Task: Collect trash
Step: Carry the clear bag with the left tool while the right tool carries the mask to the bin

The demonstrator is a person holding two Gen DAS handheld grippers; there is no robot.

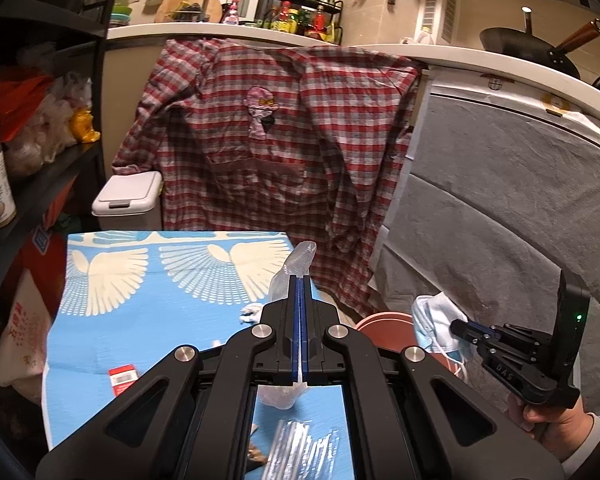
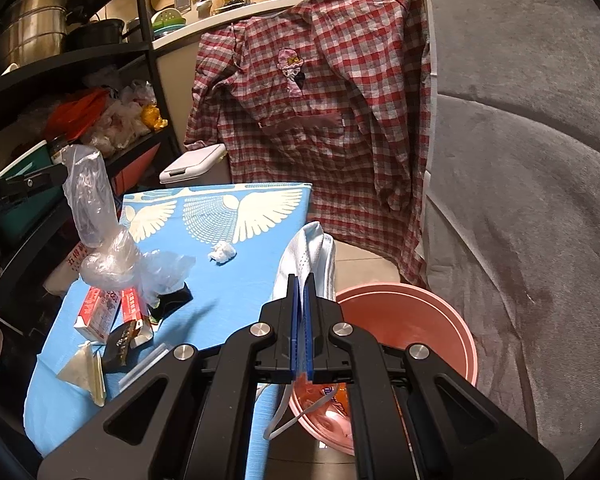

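Currently my left claw (image 1: pixel 301 280) pinches a limp, slippery plastic bag (image 2: pixel 96 216); my right claw (image 2: pixel 301 280) grips a soft face mask (image 2: pixel 312 252) by its fold, pink basin (image 2: pixel 440 312) just beyond.

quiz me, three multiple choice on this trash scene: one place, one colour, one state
1. Where is the basin?
A. on the shelf
B. on the floor beside the table
C. on the counter

2. What colour is the basin?
A. pink
B. green
C. black

3. What is the right gripper doing?
A. open and empty
B. shut on a face mask
C. shut on a carton

Answers:
1 B, it sits low by the table's edge.
2 A, its rim and wall are pink.
3 B, the mask hangs from its closed jaws.
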